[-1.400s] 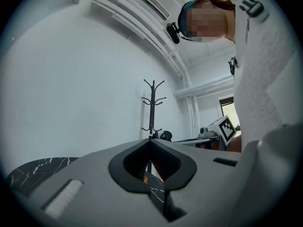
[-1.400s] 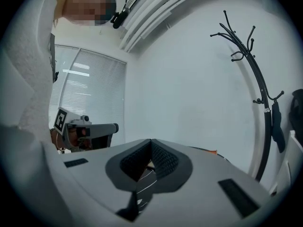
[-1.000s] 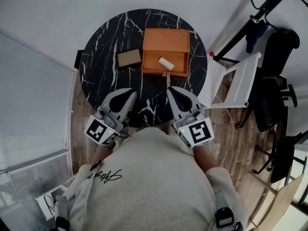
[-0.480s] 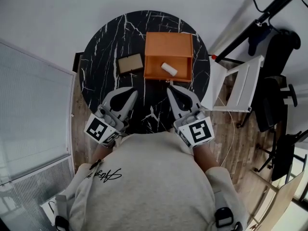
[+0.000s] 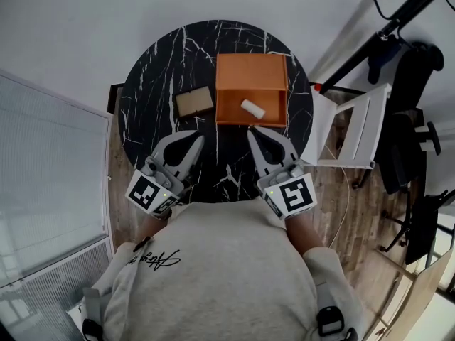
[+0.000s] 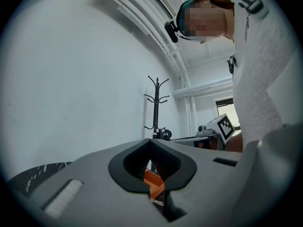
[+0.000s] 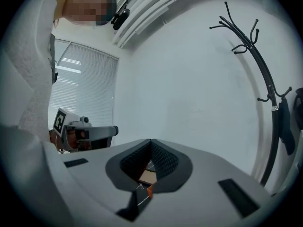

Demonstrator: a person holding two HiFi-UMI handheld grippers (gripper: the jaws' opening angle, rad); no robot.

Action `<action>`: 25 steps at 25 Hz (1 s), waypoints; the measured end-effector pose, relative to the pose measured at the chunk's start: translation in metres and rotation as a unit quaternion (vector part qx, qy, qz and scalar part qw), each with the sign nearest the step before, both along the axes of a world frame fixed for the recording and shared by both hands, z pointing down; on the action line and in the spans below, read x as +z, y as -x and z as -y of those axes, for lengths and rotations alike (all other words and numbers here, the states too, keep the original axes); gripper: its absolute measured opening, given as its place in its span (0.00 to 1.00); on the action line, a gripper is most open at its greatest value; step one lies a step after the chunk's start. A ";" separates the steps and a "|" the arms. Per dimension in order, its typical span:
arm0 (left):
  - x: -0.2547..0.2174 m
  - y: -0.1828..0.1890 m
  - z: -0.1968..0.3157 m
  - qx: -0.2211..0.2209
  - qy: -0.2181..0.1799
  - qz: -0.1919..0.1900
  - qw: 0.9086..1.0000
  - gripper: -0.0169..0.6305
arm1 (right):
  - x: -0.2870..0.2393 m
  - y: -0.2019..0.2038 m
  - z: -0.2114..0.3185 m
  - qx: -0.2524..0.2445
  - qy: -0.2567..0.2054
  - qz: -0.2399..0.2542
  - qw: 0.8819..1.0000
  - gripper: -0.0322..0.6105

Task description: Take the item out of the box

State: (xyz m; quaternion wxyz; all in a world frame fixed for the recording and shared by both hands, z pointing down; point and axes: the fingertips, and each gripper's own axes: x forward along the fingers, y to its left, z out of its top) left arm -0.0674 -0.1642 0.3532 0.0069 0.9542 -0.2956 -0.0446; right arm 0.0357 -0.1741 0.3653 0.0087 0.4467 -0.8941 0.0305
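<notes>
Head view, left to right.

Window blind (image 5: 50, 169) at far left. Round black marble table (image 5: 149, 84) in the centre, white veins.

Tan flat piece (image 5: 194, 101) lies on the table, just beside the left wall of the orange box (image 5: 252, 69), apart from it by a thin gap.

Left gripper (image 5: 197, 140): held low over the near edge of the table, pointing roughly level. Jaws clenched tip to tip, nothing between them (left gripper view confirms this: the tips meet and the oval gap behind them is bare). Tips aim toward the near left corner of the orange box, short of it and short of the tan piece. Through the gap in that view a bit of the orange box shows beyond.

Orange box: open, standing on the far right part of the table. White item (image 5: 252, 109) lies tilted on the floor of the box's nearer half, right of centre, touching neither gripper.

Right gripper (image 5: 250, 130): jaws likewise clenched on nothing, tips closed together in the right gripper view. Tips sit just outside the box's near wall, close below the white item but apart from it. The item is ahead of the closed tips, not between them.

White chair (image 5: 355, 123) stands just right of the table.

Both grippers are side by side, well apart from each other.
</notes>
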 end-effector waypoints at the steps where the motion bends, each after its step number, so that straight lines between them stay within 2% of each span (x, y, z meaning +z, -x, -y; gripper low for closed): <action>1: 0.001 0.000 0.001 0.001 0.001 0.000 1.000 0.03 | 0.000 0.000 0.002 0.002 -0.002 0.000 1.000 0.06; 13: 0.002 0.000 0.010 0.013 0.007 0.000 1.000 0.03 | -0.006 0.000 0.017 0.006 -0.014 -0.013 1.000 0.06; 25: -0.004 -0.007 0.014 -0.015 0.002 0.004 1.000 0.03 | -0.012 -0.019 0.030 -0.008 -0.023 -0.022 0.999 0.06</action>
